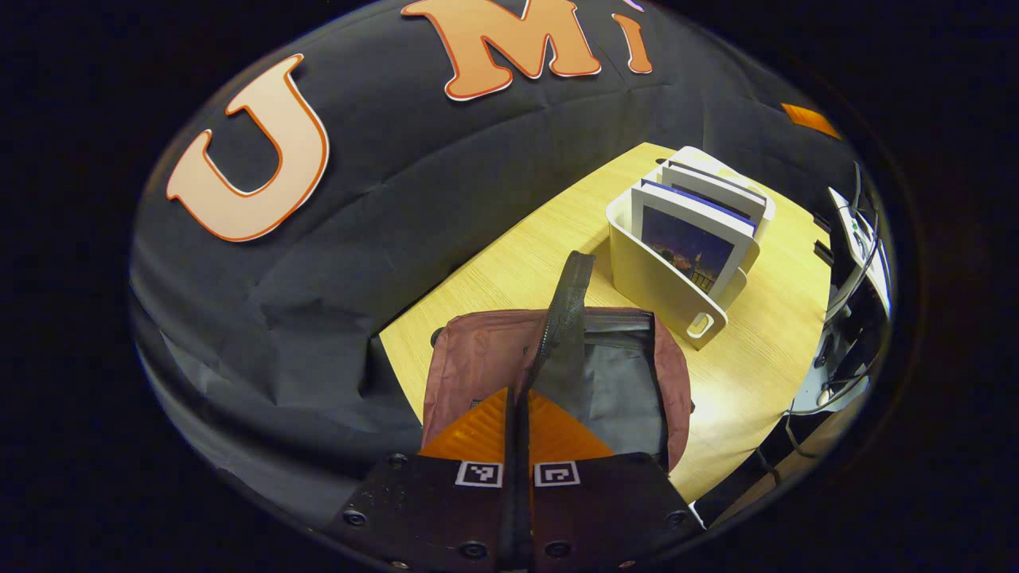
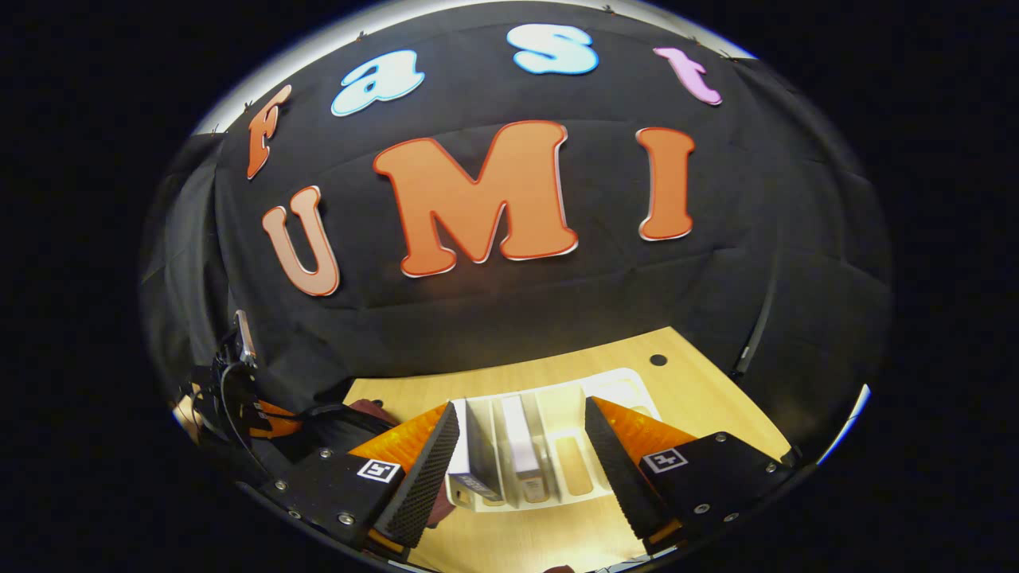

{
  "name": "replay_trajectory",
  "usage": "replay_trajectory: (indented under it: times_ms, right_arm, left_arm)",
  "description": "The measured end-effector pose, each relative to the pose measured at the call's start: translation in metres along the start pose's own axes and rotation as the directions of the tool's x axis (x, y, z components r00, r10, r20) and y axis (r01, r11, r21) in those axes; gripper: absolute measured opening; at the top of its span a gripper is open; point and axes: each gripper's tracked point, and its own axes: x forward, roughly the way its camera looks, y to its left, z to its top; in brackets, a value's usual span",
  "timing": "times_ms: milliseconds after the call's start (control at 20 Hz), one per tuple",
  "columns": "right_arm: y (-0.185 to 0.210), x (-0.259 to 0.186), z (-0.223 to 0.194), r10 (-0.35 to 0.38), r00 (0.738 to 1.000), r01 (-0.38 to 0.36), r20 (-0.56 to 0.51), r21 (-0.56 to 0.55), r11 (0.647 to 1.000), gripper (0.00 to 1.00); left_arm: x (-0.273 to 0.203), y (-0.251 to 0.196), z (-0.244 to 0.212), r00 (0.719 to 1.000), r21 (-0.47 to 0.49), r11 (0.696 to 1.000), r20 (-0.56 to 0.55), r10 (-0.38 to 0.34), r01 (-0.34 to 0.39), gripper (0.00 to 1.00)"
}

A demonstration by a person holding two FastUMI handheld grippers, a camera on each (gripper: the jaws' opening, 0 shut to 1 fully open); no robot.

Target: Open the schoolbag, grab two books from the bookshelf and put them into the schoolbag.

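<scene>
Left gripper view: the left tongs [image 1: 517, 446] are closed on a dark strap or zipper flap [image 1: 564, 318] that rises from the schoolbag [image 1: 478, 358], both fingers pinching it in a narrow line. The flap is lifted; the bag's dark lining [image 1: 617, 382] shows beside it, so the mouth appears open on that side. The schoolbag lies on the table [image 1: 517, 263], near the edge that meets the booth wall. The bookshelf [image 1: 661, 286], a white slotted rack, stands just beyond the schoolbag on the table. Several books stand upright in it; the front book [image 1: 689, 247] has a dark photo cover and faces the bag.

Right gripper view: the right tongs [image 2: 521, 469] stand wide and hold nothing, poised over the bookshelf [image 2: 557, 414] on its side away from the schoolbag. Two book spines [image 2: 521, 442] lie between the fingers, not touched. The other gripper and a hand [image 2: 231, 398] show beyond the schoolbag side of the rack.

Judged step: first book pick, bag held open.
- Centre the wide tongs over one spine only, not two.
- Descend square to the slots so the fingers clear the dividers.
- Pinch low enough that the book does not swing.
- Keep the flap high; a sagging flap could close the mouth.
</scene>
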Motion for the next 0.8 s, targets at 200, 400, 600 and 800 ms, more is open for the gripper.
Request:
replay_trajectory:
  times_ms: [200, 400, 600, 800]
  right_arm:
    - [0.036, 0.046, -0.004, 0.018, 0.965, -0.058, -0.26, -0.145, 0.988, 0.94]
    - [0.062, 0.087, -0.05, 0.018, 0.859, -0.108, -0.511, -0.146, 0.983, 0.95]
    - [0.056, 0.12, -0.093, -0.077, 0.776, -0.104, -0.626, -0.246, 0.964, 0.96]
    - [0.049, 0.15, -0.125, -0.137, 0.714, -0.064, -0.687, -0.259, 0.964, 0.97]
  left_arm:
    - [-0.001, 0.0, -0.002, 1.0, 0.015, 1.0, -0.001, -0.005, 0.005, 0.0]
    - [-0.002, -0.003, -0.004, 1.0, 0.014, 1.0, 0.008, -0.013, 0.012, 0.01]
    - [-0.001, 0.0, -0.008, 1.0, 0.008, 1.0, 0.006, -0.008, 0.008, 0.01]
    - [-0.002, 0.001, -0.006, 1.0, 0.009, 1.0, 0.009, -0.003, 0.003, 0.01]
